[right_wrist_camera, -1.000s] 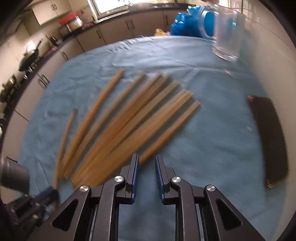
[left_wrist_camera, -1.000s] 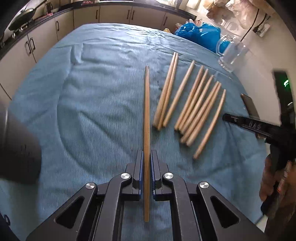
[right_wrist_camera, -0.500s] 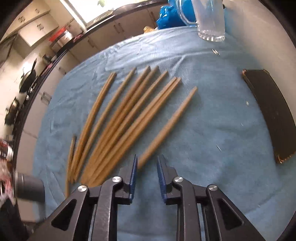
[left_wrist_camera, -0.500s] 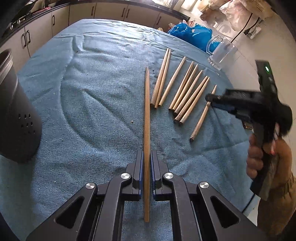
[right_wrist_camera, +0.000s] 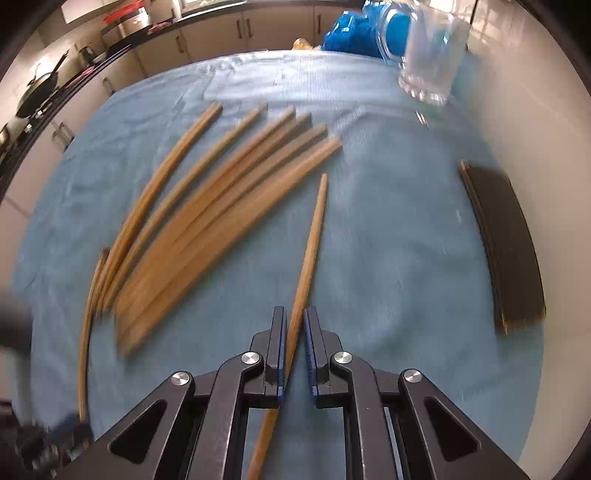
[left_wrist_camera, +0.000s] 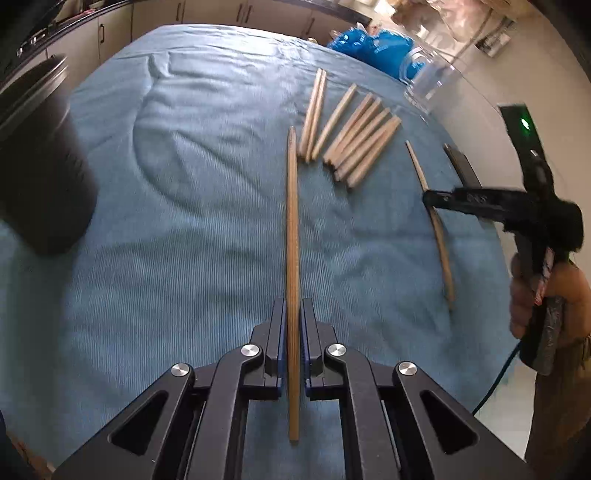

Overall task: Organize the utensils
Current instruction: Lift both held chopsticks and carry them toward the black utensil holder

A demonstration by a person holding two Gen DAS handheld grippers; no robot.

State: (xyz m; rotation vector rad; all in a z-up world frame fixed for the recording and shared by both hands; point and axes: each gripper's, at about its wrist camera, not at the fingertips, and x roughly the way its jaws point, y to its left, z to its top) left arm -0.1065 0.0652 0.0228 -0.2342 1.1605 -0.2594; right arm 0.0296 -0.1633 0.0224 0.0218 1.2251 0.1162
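My left gripper (left_wrist_camera: 293, 314) is shut on a wooden chopstick (left_wrist_camera: 292, 229) that points forward above the blue cloth. My right gripper (right_wrist_camera: 294, 325) is shut on another wooden chopstick (right_wrist_camera: 310, 243), lifted off the cloth; it also shows in the left wrist view (left_wrist_camera: 436, 221) with the right gripper (left_wrist_camera: 430, 197) at the right. Several loose chopsticks (left_wrist_camera: 354, 140) lie in a row on the cloth; they also show in the right wrist view (right_wrist_camera: 214, 218). A black perforated holder (left_wrist_camera: 37, 166) stands at the left.
A blue cloth (left_wrist_camera: 184, 184) covers the table. A clear glass mug (right_wrist_camera: 430, 55) and a blue bag (right_wrist_camera: 354, 33) sit at the far edge. A dark phone (right_wrist_camera: 506, 243) lies at the right near the wall. Kitchen cabinets run behind.
My right gripper has shut on the rightmost chopstick and lifted it away from the row. My left gripper still holds its chopstick; the black holder looks closer at the left.
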